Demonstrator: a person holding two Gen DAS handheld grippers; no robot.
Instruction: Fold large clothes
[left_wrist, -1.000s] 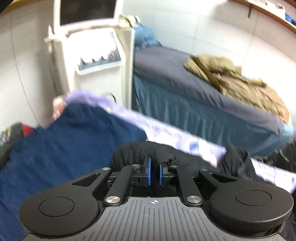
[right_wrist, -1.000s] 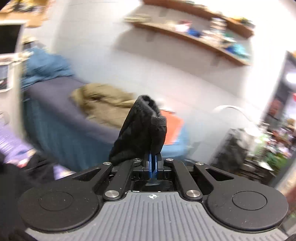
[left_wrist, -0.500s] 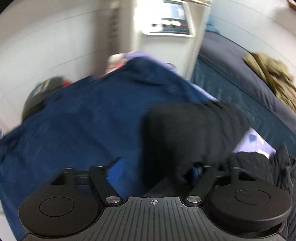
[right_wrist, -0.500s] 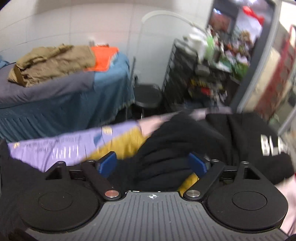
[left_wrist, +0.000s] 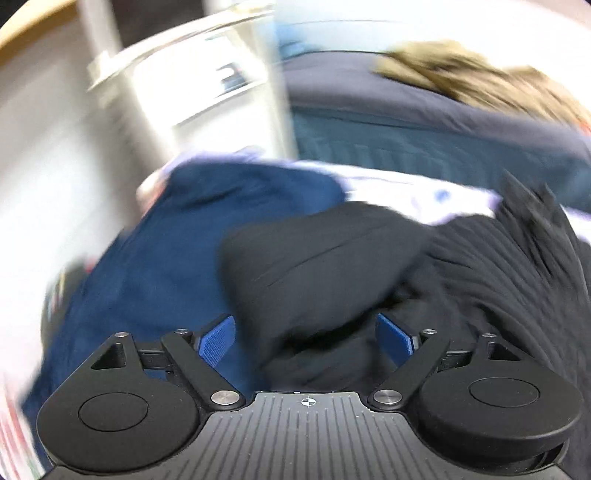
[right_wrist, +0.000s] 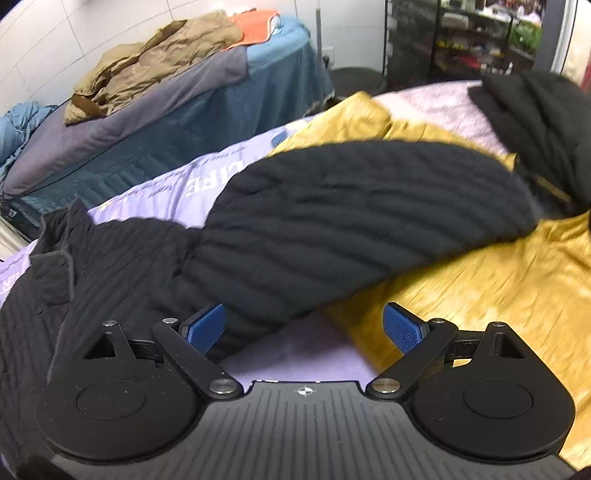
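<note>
A black ribbed garment (right_wrist: 332, 221) lies on the lilac bed sheet (right_wrist: 177, 192). One sleeve stretches to the right over a gold garment (right_wrist: 498, 295). My right gripper (right_wrist: 304, 326) is open just above the sleeve's near edge and holds nothing. In the left wrist view the same black garment (left_wrist: 332, 273) lies in front of my left gripper (left_wrist: 306, 338), which is open with cloth between its blue pads, partly over a dark blue garment (left_wrist: 166, 258). That view is blurred.
A second bed with a grey-blue cover (right_wrist: 184, 110) stands behind, with a crumpled khaki garment (right_wrist: 159, 55) and an orange cloth (right_wrist: 255, 22) on it. A white machine (left_wrist: 192, 88) stands at the far left. Another black garment (right_wrist: 535, 122) lies at the far right.
A second ago both grippers were shut on black cloth held up. Both opened, the garment dropped onto the bed, and both grippers now hover low over it.
</note>
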